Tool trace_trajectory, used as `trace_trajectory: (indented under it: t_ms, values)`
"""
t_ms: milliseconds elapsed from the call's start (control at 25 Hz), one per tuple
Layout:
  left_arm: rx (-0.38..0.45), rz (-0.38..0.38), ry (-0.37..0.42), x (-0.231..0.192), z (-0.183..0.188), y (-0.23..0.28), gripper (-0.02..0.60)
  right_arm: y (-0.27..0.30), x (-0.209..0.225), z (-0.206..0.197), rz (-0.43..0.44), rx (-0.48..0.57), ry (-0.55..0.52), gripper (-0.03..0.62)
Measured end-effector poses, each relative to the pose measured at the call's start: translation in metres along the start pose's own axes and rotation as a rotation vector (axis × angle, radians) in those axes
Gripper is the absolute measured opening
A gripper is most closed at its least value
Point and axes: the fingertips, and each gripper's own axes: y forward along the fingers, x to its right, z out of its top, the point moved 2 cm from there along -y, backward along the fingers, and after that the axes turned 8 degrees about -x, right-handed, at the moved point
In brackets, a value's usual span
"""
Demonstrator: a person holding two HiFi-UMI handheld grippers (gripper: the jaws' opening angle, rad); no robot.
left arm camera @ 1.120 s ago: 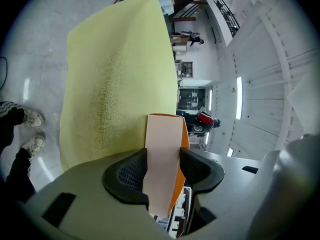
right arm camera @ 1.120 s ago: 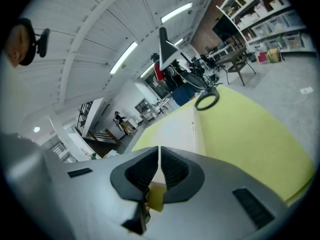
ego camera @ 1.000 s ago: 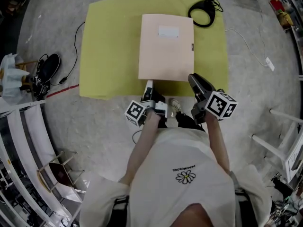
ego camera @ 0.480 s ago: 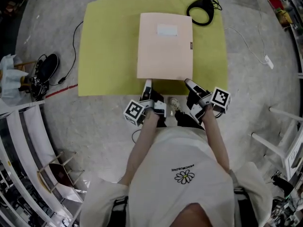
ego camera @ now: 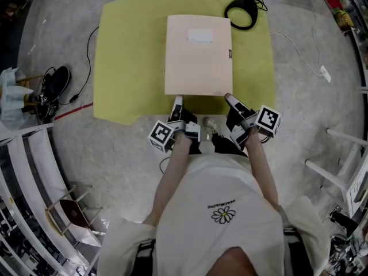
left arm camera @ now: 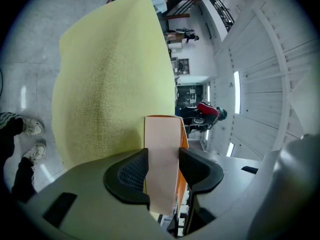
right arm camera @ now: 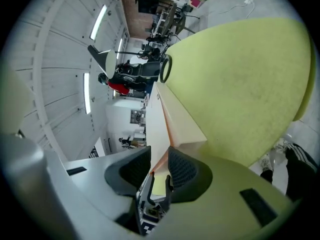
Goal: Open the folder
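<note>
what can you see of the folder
The folder is pale peach card with an orange inside and a white label near its far edge. It lies closed on the yellow-green cloth. The left tongs grip its near edge; the right tongs are closing around the near right corner.

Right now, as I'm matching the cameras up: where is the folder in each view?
Head view: folder upper centre, flat on the yellow-green cloth.
Left gripper view: folder lower centre, a narrow upright strip, cloth on its left.
Right gripper view: folder centre, a narrow wedge, cloth on its right.
Shared landmark: the cloth.
</note>
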Motion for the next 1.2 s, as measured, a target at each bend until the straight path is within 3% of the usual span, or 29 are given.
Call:
trace_trajectory:
  t_ms: [240,640,1000,1200]
  values:
    - [-0.011,-0.009,-0.006,0.001,0.001,-0.002,0.198,-0.003,0.016,0.01,0.066,0.059,0.123,0.029]
    - [0.0,-0.002,0.002,-0.002,0.003,-0.003,0.198,0.0,0.017,0.008,0.084,0.024,0.119,0.018]
    - [0.014,0.025,0.045,-0.001,0.004,-0.005,0.196,-0.003,-0.027,0.011,0.082,-0.017,-0.111,0.014]
    - [0.013,0.035,0.066,0.002,0.006,-0.006,0.212,-0.002,-0.062,0.009,0.152,-0.054,-0.214,0.014]
